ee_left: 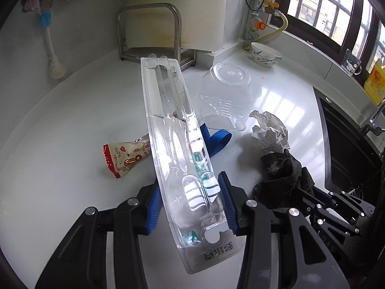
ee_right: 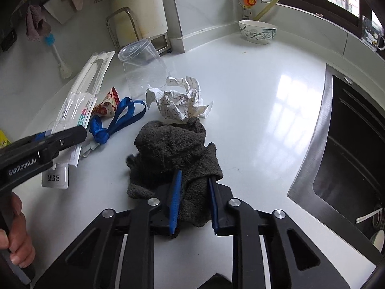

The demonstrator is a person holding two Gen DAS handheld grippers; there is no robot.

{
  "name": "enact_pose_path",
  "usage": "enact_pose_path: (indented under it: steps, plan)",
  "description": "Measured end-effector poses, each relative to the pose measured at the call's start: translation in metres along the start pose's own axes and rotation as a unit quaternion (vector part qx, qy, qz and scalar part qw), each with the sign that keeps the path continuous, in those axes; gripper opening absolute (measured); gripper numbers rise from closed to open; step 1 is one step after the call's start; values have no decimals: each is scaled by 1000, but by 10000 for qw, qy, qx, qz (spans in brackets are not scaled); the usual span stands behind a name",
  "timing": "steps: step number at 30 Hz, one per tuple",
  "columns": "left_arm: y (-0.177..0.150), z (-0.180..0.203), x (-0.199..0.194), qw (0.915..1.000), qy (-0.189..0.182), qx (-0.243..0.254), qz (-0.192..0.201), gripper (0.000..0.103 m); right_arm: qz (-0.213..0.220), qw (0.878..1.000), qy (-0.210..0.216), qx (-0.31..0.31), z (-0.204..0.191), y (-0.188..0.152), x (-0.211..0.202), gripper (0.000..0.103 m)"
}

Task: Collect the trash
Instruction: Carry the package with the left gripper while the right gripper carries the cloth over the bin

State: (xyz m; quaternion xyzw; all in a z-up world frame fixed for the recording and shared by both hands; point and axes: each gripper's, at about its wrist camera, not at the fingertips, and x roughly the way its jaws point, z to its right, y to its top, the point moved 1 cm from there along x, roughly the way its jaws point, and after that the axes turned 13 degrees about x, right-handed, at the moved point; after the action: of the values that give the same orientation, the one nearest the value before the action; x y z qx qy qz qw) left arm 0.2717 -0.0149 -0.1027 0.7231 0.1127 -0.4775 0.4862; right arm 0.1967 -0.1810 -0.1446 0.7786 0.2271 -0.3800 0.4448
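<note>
Your left tool point(ee_left: 191, 207) pinched the blister pack point(ee_left: 178, 149) at its near end, long axis pointing away above the counter point(ee_left: 72, 120); your right tool point(ee_right: 193, 202) gripped the dark cloth point(ee_right: 173, 149).

Two black handheld claws w/ blue pads.
Left claw point(ee_left: 191, 204) & right claw point(ee_right: 193, 198): matte black linkage arms w/ cut-out slots, round silver pivot screws, ribbed blue finger pads point(ee_right: 175, 201). White "GenRobot.AI" lettering on left claw body. Bare-skinned hand point(ee_right: 18, 231) on grip, no sleeve visible.
</note>
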Motion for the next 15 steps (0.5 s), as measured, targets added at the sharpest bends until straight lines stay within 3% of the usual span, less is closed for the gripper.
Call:
enact_pose_path:
  steps: [15]
  plan:
    - [-23, 4, -43, 9998, -75, 187, 95, 43, 58, 9992, 332, 213, 1, -12, -51, 14]
